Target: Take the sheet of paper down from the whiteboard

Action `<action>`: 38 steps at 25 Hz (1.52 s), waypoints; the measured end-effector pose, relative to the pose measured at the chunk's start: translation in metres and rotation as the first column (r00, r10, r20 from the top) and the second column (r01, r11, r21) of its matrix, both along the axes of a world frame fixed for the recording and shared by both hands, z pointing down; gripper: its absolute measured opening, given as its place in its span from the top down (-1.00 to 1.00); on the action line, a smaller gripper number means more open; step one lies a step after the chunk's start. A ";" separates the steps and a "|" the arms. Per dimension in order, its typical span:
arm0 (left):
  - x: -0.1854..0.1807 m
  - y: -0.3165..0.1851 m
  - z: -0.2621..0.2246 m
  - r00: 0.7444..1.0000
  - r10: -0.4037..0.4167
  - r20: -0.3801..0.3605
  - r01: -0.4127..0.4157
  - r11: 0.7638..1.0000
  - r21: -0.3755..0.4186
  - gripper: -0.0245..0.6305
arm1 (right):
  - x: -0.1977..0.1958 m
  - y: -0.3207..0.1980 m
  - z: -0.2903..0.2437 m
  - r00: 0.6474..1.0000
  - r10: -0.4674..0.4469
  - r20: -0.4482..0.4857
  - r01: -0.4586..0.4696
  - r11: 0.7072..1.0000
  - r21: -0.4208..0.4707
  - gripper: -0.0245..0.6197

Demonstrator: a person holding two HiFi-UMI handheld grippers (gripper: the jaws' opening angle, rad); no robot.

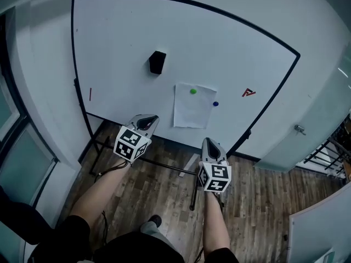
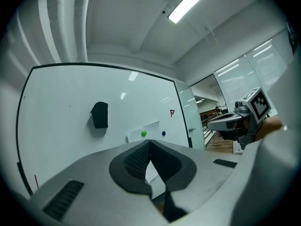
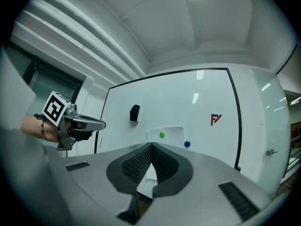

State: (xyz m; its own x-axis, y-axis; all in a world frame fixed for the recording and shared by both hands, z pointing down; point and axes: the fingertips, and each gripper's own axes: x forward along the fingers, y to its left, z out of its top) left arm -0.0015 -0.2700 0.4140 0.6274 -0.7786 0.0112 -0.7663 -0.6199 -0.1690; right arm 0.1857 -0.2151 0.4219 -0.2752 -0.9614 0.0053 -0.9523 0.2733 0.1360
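A white sheet of paper [image 1: 194, 106] hangs on the whiteboard [image 1: 115, 48], pinned by a green magnet [image 1: 193, 91] near its top; a blue magnet [image 1: 215, 104] sits just off its right edge. My left gripper [image 1: 149, 118] is shut and empty, below and left of the sheet, apart from the board. The right gripper [image 1: 210, 142] is shut and empty too, below the sheet's right corner. In the left gripper view the paper [image 2: 146, 131] shows above the closed jaws; in the right gripper view the paper [image 3: 165, 134] and green magnet [image 3: 162, 135] lie straight ahead.
A black eraser [image 1: 157, 62] sticks to the board up and left of the sheet. A red logo [image 1: 248, 92] and a short red mark [image 1: 90, 94] are on the board. The board's black stand [image 1: 181, 171] crosses the wooden floor. A glass door [image 1: 307, 136] stands right.
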 end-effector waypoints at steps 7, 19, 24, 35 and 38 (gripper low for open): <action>0.010 -0.086 -0.004 1.000 -0.018 0.007 0.018 1.000 0.000 0.86 | 0.002 -0.089 -0.006 0.999 -0.033 0.008 0.033 0.999 -0.002 0.85; 0.029 -0.170 0.007 1.000 0.011 -0.002 -0.011 1.000 -0.029 0.85 | 0.004 -0.173 0.001 0.998 -0.062 0.019 0.062 0.998 -0.012 0.85; 0.040 -0.199 0.010 0.998 0.060 -0.028 -0.062 0.996 -0.058 0.46 | 0.002 -0.193 0.004 0.999 -0.046 0.019 0.046 0.999 -0.025 0.85; 0.068 -0.243 0.009 0.978 0.206 -0.016 -0.207 0.975 -0.084 0.46 | 0.005 -0.228 0.002 0.999 0.041 0.029 -0.040 0.999 -0.025 0.85; 0.077 -0.244 0.010 0.970 0.244 -0.015 -0.244 0.966 -0.087 0.46 | 0.005 -0.232 0.004 0.998 0.053 0.039 -0.052 0.998 -0.029 0.85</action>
